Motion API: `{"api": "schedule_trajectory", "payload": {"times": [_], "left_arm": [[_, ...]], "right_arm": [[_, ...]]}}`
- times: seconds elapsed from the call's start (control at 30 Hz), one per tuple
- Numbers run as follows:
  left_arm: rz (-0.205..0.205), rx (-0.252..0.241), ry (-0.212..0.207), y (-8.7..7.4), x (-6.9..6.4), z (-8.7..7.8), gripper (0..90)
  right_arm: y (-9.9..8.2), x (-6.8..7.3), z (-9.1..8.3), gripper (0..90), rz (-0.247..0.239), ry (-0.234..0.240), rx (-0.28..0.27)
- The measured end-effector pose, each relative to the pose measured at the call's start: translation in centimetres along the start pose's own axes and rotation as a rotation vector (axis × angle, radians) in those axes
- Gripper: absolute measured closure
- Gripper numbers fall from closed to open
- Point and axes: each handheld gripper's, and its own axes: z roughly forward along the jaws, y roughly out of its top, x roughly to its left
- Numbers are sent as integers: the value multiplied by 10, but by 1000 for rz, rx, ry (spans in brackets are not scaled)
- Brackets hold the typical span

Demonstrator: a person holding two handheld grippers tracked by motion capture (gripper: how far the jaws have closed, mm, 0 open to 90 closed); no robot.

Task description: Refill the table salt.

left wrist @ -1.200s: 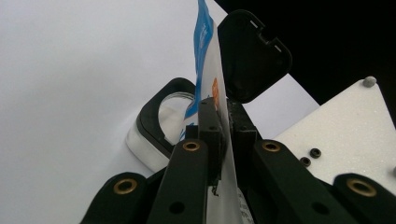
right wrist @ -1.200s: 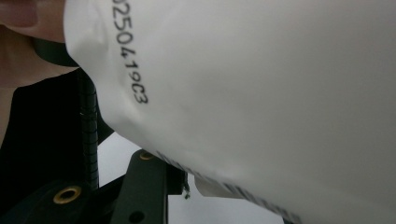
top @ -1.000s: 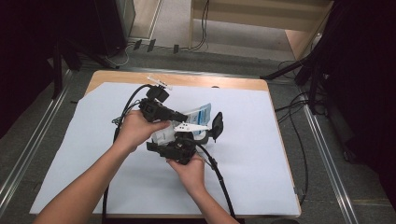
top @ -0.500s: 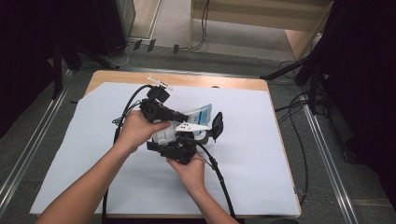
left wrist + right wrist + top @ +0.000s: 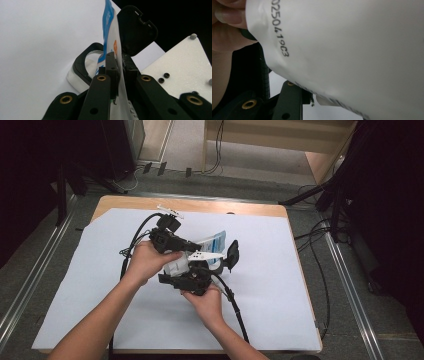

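While the left gripper [image 5: 117,75] pinches the thin white-and-blue plastic pouch [image 5: 212,245], right gripper [image 5: 192,270] at 6 o'clock clamps it too: light, floppy, slippery; grip the seam edge.

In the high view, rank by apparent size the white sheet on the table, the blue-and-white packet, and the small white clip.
1. White sheet
2. Blue-and-white plastic packet
3. Small white clip, near the table's far edge

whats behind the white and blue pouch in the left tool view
Behind the pouch rises an open black hinged lid, with a black ring lower down; the pouch covers whatever joins them.
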Motion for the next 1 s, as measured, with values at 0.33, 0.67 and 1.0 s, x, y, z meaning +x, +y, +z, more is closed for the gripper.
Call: {"api": "schedule_trajectory", "payload": {"times": [0.33,0.67,1.0], "left_arm": [[-5,-19,-7,-7,4,-1,874],[-32,-27,-55,-7,5,-1,834],[-48,-27,-79,-6,7,-6,802]], "right_arm": [[-1,0,4,661,10,3,9],[-3,1,-2,662,-15,15,5],[-5,-3,-7,665,8,26,-13]]}}
